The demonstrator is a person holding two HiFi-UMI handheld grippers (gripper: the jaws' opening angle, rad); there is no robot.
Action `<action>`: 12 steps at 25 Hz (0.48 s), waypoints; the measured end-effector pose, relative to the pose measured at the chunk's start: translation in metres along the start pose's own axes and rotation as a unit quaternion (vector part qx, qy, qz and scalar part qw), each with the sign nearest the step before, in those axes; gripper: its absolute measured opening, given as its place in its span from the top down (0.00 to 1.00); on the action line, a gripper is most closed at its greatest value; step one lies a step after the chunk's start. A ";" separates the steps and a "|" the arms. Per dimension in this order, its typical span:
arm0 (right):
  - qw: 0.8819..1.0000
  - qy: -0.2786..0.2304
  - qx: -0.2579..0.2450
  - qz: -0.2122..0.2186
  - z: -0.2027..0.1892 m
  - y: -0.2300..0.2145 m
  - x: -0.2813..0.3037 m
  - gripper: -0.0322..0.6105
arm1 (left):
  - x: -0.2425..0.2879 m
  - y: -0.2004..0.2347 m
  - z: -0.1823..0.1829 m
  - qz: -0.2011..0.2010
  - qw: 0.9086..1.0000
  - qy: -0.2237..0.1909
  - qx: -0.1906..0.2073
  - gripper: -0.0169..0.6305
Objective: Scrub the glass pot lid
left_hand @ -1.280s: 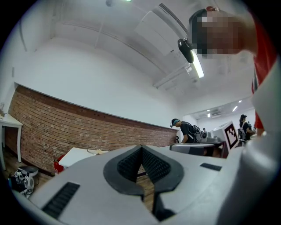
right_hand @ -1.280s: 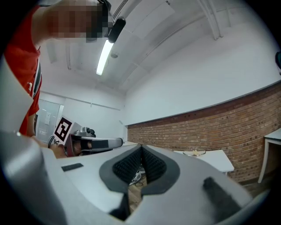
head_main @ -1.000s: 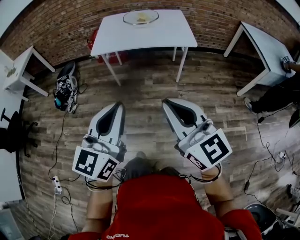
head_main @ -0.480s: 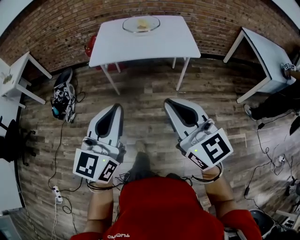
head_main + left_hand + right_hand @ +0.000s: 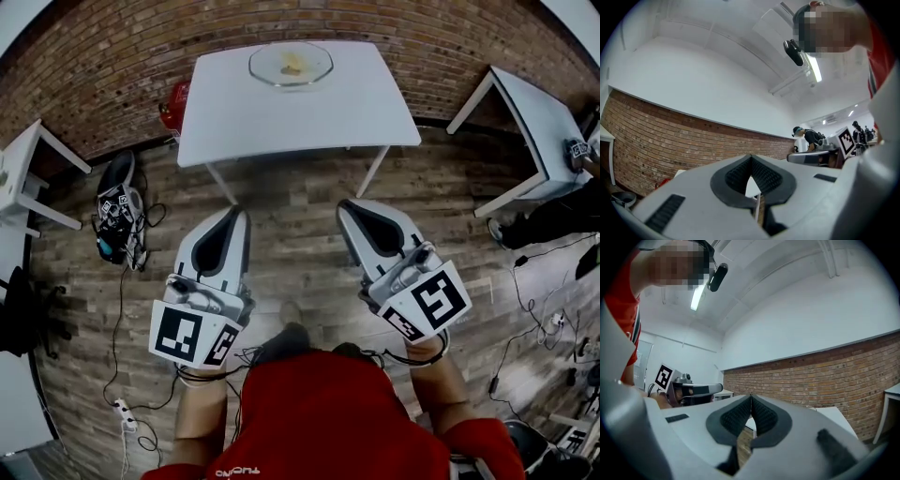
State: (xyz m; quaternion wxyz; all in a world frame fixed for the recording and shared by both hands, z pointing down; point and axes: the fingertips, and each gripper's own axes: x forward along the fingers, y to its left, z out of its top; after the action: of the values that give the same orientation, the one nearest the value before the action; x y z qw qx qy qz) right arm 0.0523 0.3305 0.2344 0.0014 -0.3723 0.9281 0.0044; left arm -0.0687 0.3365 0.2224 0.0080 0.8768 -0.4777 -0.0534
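Observation:
The glass pot lid (image 5: 291, 63) lies on the far part of a white table (image 5: 300, 108), with something yellowish under or on it. My left gripper (image 5: 234, 214) is held over the wooden floor, well short of the table, shut and empty. My right gripper (image 5: 349, 206) hangs beside it at the same height, also shut with nothing between the pads. In the left gripper view the black pads (image 5: 761, 176) meet, tilted up toward the brick wall. The pads (image 5: 740, 416) in the right gripper view meet too.
A brick wall (image 5: 122, 56) runs behind the table. Another white table (image 5: 539, 117) stands at the right and a small one (image 5: 19, 159) at the left. A dark bag (image 5: 117, 202) and cables lie on the floor at the left. A red object (image 5: 172, 103) sits by the table's left leg.
The view has moved forward: the table with the lid sits lower and larger in the head view. Both grippers stay shut and keep their places in the frame.

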 end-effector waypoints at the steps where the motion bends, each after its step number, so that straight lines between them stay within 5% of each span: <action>1: 1.000 0.000 0.002 -0.004 0.000 -0.004 0.012 0.90 | 0.007 0.013 0.000 -0.003 1.000 0.000 0.000 0.95; 12: 1.000 0.009 0.000 -0.025 -0.005 -0.057 0.092 0.90 | 0.072 0.092 -0.007 -0.019 1.000 0.006 -0.010 0.95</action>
State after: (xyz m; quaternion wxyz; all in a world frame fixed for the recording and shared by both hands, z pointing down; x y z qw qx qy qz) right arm 0.0251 0.2261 0.2387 -0.0071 -0.3950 0.9186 0.0013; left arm -0.1065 0.2260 0.2294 0.0188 0.8858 -0.4606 -0.0534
